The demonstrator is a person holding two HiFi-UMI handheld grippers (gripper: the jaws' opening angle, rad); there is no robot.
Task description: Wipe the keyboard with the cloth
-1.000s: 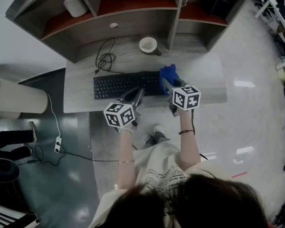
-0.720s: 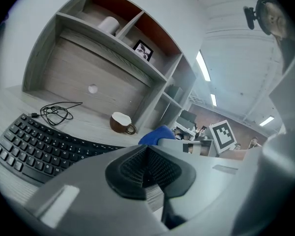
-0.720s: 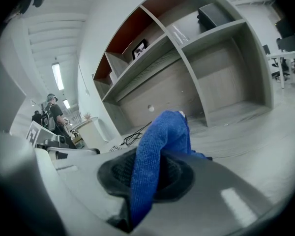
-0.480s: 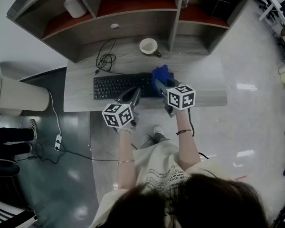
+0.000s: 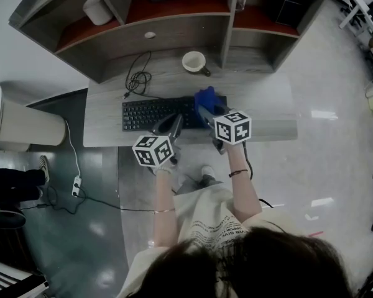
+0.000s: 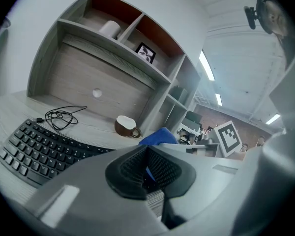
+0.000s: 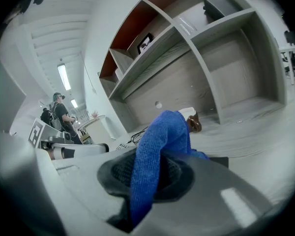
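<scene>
A black keyboard (image 5: 152,112) lies on the grey desk (image 5: 264,95); the left gripper view shows its keys (image 6: 37,149) too. My right gripper (image 5: 203,112) is shut on a blue cloth (image 5: 205,97), which rests on the keyboard's right part. In the right gripper view the cloth (image 7: 160,141) bulges out from between the jaws of that gripper (image 7: 147,177). My left gripper (image 5: 174,125) sits at the keyboard's front edge, near its middle. Its jaws (image 6: 147,168) are shut with nothing held, and the cloth (image 6: 160,135) shows just beyond them.
A brown and white cup (image 5: 194,60) stands behind the keyboard, and a coiled black cable (image 5: 137,76) lies at the back left. A shelf unit (image 5: 174,30) rises behind the desk. A white bin (image 5: 25,126) stands left of the desk, above a power strip (image 5: 76,188) on the floor.
My right gripper has slid the blue cloth leftward along the keyboard from its right end. The left gripper has barely moved.
</scene>
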